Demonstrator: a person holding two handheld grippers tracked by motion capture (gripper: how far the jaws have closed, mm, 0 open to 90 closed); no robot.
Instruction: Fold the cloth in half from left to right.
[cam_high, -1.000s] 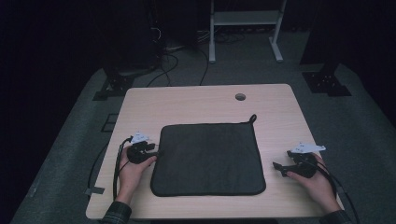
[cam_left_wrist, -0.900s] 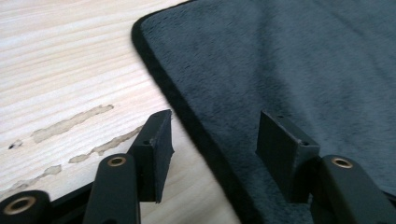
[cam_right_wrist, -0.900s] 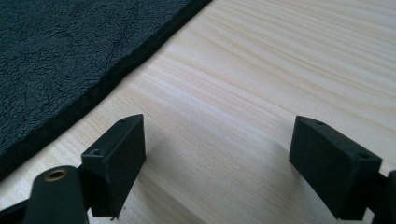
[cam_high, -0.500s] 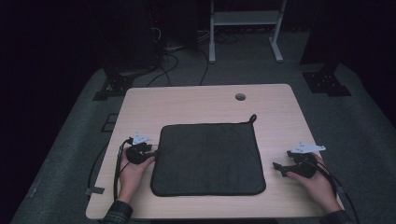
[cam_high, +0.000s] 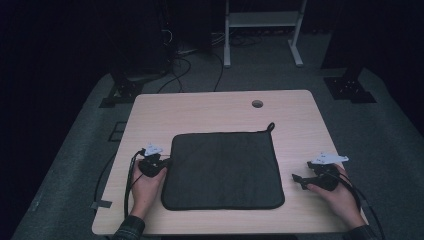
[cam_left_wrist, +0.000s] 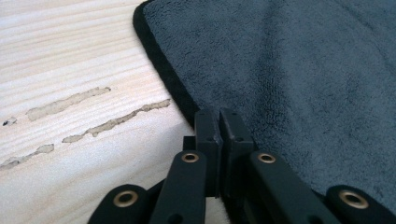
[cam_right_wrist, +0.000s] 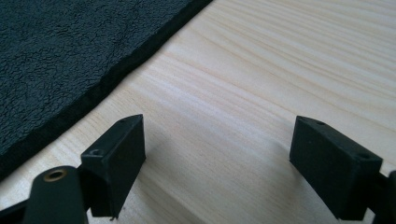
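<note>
1. A dark grey cloth (cam_high: 222, 170) lies flat in the middle of the wooden table (cam_high: 200, 107), its hanging loop at the far right corner
2. The left gripper (cam_high: 161, 164) sits at the cloth's left edge; its jaws have just been closing and now pinch the black hem
3. The right gripper (cam_high: 298, 179) rests on bare wood well to the right of the cloth, jaws spread wide with nothing between them

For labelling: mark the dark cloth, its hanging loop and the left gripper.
dark cloth (cam_high: 225, 170), high view, middle of its flat surface.
hanging loop (cam_high: 270, 126), high view, on the loop at the cloth's far right corner.
left gripper (cam_left_wrist: 219, 122), left gripper view, tips of the closed jaws.
</note>
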